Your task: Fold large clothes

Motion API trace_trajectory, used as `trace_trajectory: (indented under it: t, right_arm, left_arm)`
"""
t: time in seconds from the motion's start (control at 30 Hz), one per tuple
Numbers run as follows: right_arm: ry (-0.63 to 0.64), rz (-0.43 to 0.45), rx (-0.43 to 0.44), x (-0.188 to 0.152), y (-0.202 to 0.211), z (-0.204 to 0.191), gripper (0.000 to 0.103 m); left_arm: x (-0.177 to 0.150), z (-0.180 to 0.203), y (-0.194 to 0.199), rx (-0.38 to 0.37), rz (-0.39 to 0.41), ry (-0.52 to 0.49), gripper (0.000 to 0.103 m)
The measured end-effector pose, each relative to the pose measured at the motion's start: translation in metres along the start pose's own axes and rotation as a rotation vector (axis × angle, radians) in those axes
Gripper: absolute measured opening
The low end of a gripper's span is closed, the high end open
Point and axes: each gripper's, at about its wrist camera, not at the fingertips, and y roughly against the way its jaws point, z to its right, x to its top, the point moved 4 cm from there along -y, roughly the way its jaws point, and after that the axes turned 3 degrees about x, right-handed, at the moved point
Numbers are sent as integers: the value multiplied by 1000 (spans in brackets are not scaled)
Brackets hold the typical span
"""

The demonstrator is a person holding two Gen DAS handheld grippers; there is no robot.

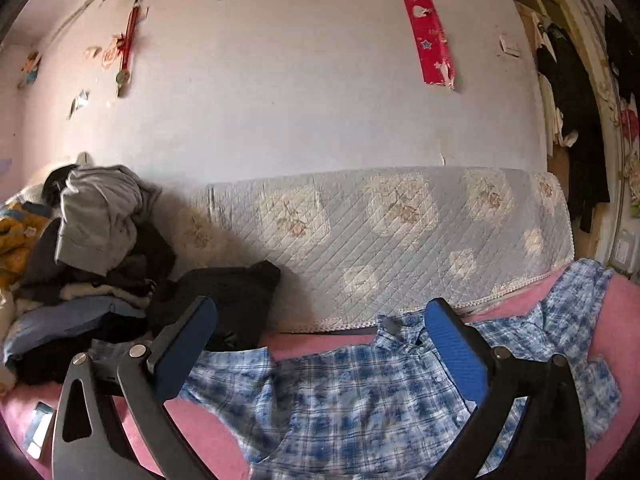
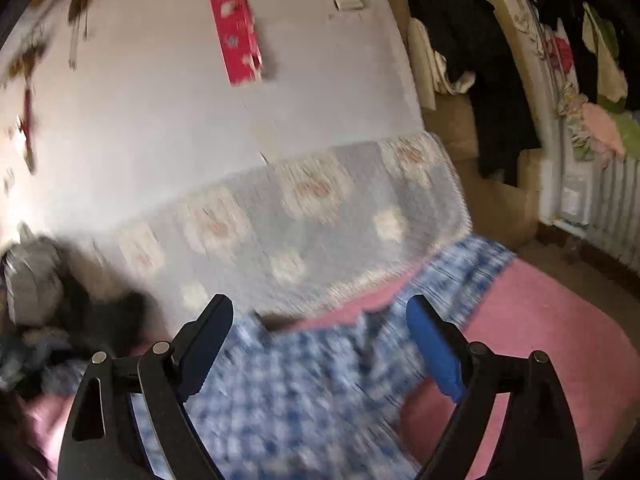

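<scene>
A blue and white plaid shirt (image 1: 360,392) lies spread on the pink bed cover (image 1: 208,436), collar toward the quilted backrest. My left gripper (image 1: 320,320) is open and empty, held above the shirt's upper part. In the right wrist view the picture is blurred; the same shirt (image 2: 304,392) lies below my right gripper (image 2: 320,320), which is open and empty, on the pink cover (image 2: 540,340).
A pile of dark and grey clothes (image 1: 96,248) sits at the left on the bed. A quilted floral cover (image 1: 380,232) lines the wall behind. Hanging dark clothes (image 2: 480,60) and a radiator (image 2: 616,216) are at the right. A small shiny packet (image 1: 38,428) lies at the bed's front left.
</scene>
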Motion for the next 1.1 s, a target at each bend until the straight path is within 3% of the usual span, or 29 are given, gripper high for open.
trace_trajectory:
  t: [0.07, 0.17, 0.27, 0.47, 0.57, 0.63, 0.8, 0.93, 1.0, 1.03, 1.07, 1.1]
  right_arm:
    - [-1, 17, 33, 9, -7, 7, 90]
    - [42, 37, 50, 8, -29, 29, 90]
    - [40, -27, -2, -3, -66, 67, 90]
    - [-219, -213, -89, -29, -146, 167, 90]
    - [-292, -279, -188, -48, -167, 209, 90]
    - [-342, -313, -204, -59, -181, 232, 87]
    - [-402, -355, -241, -75, -213, 270, 72]
    - [-442, -387, -234, -88, -226, 288, 55]
    - [-450, -378, -222, -88, -228, 293, 39]
    - [-449, -362, -217, -90, -228, 296, 27]
    - [-447, -341, -223, -92, -227, 300, 9]
    - [-442, -330, -237, -94, -227, 302, 3]
  left_arm:
    - [-3, -1, -6, -20, 6, 11, 103]
    - [-13, -9, -14, 30, 17, 0, 103]
    - [-15, -14, -26, 39, 62, -47, 103]
    - [-19, -26, -53, 41, 31, -28, 103]
    - [-29, -21, -61, 34, 13, -70, 103]
    - [-40, -18, -69, 26, -29, -92, 103]
    - [-65, -31, -85, -87, -189, 45, 103]
    - [-77, -29, -97, -38, -201, -9, 103]
    - [-83, -25, -102, -39, -223, -28, 102]
    - [-85, -24, -102, -70, -233, -12, 102]
    - [-85, -21, -101, -114, -242, 19, 102]
    - [-84, -18, -98, -137, -243, 34, 102]
